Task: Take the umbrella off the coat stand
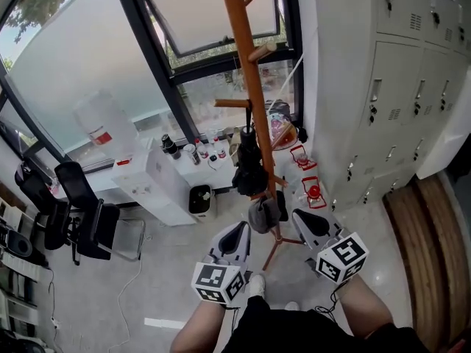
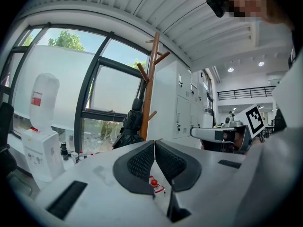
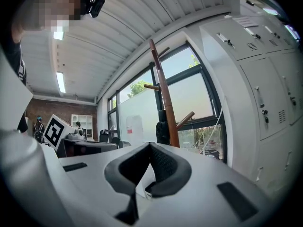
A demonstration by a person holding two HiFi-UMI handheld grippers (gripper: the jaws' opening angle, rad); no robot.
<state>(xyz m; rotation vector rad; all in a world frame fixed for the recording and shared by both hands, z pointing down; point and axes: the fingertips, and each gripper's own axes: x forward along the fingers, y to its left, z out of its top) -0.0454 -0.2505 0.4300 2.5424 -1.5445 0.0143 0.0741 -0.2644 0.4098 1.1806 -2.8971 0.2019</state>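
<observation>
1. Daylight pours through the windows. The head view is bright and even.
2. The frosted panes glare almost white.
3. Shadows on the floor are soft and faint.
4. Both gripper views are fisheye: straight lines bow and the corners go black.
5. In the left gripper view, the stand and umbrella look dark against bright glass.
6. A ceiling lamp glows in the dimmer room behind.
</observation>
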